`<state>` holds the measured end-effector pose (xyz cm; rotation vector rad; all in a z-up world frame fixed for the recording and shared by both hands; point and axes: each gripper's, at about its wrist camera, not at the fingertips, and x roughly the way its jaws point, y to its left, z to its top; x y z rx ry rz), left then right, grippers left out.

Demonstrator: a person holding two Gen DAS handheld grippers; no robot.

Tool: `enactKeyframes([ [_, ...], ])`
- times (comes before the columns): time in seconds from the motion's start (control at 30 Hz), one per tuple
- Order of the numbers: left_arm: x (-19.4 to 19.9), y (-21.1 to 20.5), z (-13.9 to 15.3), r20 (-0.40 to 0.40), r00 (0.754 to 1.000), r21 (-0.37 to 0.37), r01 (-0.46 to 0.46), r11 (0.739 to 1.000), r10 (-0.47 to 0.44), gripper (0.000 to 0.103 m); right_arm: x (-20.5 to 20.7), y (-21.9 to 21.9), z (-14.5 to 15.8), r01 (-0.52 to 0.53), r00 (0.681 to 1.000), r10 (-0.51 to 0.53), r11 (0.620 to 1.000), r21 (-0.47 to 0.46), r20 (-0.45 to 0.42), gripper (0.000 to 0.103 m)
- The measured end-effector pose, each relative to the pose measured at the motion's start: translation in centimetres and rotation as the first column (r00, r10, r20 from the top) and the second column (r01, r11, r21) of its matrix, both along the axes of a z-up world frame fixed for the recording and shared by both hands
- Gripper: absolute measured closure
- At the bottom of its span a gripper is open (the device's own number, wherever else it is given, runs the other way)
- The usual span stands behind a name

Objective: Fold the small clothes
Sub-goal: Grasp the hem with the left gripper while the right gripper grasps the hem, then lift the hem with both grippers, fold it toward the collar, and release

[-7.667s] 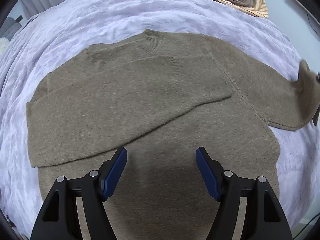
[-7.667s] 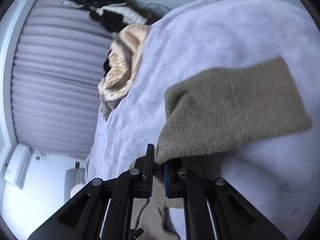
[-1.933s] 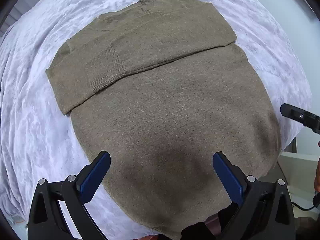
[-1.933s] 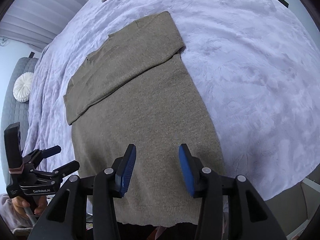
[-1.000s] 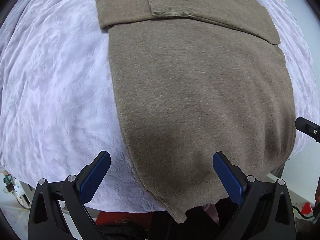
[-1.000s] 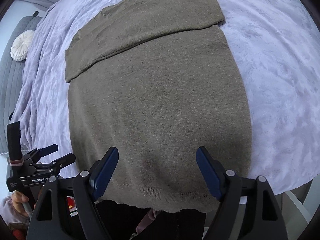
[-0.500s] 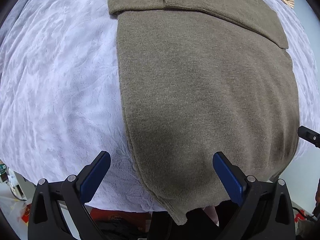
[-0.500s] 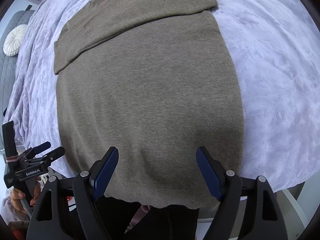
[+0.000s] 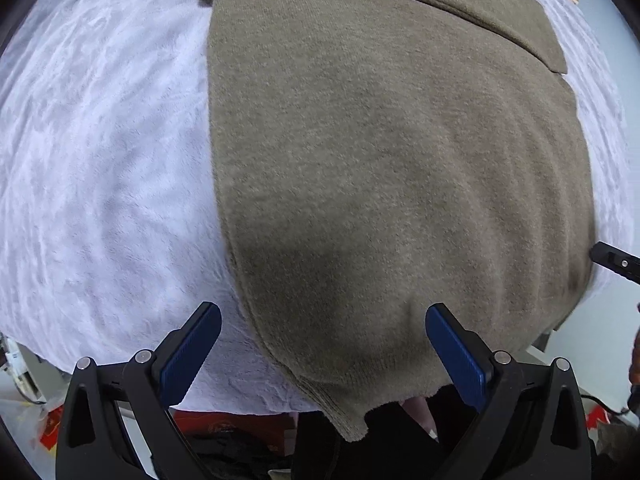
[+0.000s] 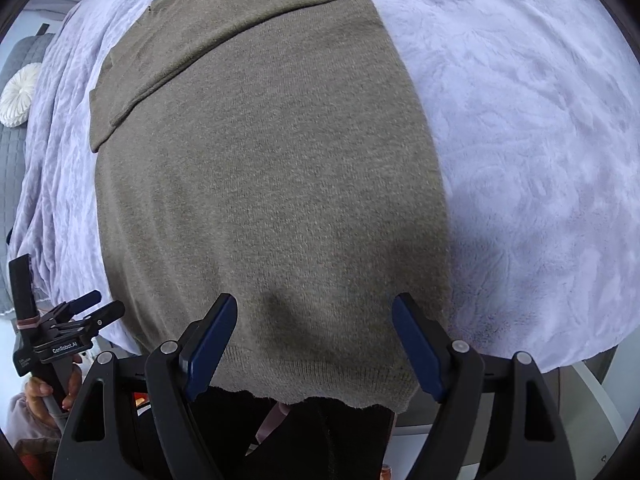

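Sweater (image 9: 400,184), olive knit, flat on lavender bedspread (image 9: 100,160), long axis running away from us; hem overhangs near edge. Left gripper (image 9: 323,336) and right gripper (image 10: 313,328) spread, empty, each above its hem corner.

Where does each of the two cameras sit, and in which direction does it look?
Left wrist: on the left gripper, facing steeply down at the sweater's hem and left edge; its own open fingers show, plus a tip of the right gripper.
Right wrist: on the right gripper, facing down at the hem's right side; its open fingers and the person's left hand show.
Shared: the sweater with folded sleeves on the lilac blanket.
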<state>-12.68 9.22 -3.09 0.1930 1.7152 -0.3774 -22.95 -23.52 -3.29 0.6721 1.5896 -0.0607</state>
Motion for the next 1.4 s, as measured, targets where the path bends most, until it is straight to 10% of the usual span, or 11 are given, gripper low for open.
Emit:
enactKeyframes([
  [0.53, -6.0, 2.0, -4.8, -0.200, 0.978, -0.166, 0.024, 0.986, -0.057, 0.004, -6.1, -2.3, -3.8, 0.014, 0.998, -0.003, 0.983, 0.186, -0.060, 0.021],
  [0.63, -6.6, 1.0, -5.4, -0.200, 0.977, -0.122, 0.050, 0.991, -0.073, 0.065, -6.5, -2.1, -4.8, 0.083, 0.996, -0.070, 0.965, 0.247, -0.061, 0.024],
  [0.67, -7.0, 1.3, -5.5, -0.209, 0.975, -0.140, 0.045, 0.989, -0.074, 0.090, -6.7, -2.2, -5.0, 0.113, 0.993, -0.097, 0.957, 0.267, -0.071, 0.047],
  [0.7, -7.1, 1.5, -5.3, -0.227, 0.972, -0.181, 0.022, 0.983, -0.063, 0.092, -6.9, -2.1, -5.1, 0.133, 0.990, -0.115, 0.952, 0.274, -0.081, 0.080],
  [0.73, -7.1, 1.8, -5.0, -0.230, 0.972, -0.213, 0.001, 0.977, -0.051, 0.092, -7.1, -2.2, -4.9, 0.146, 0.989, -0.130, 0.943, 0.300, -0.072, 0.089],
  [1.13, -3.0, 4.3, 0.6, -0.137, 0.985, -0.447, -0.159, 0.881, 0.108, 0.092, -2.4, -2.5, 0.5, 0.170, 0.940, -0.303, 0.815, 0.554, 0.158, 0.092],
  [1.4, 2.4, 5.1, 4.5, 0.006, 0.974, -0.539, -0.189, 0.821, 0.228, 0.092, 3.9, -3.5, 4.4, 0.150, 0.843, -0.446, 0.732, 0.665, 0.301, 0.092],
])
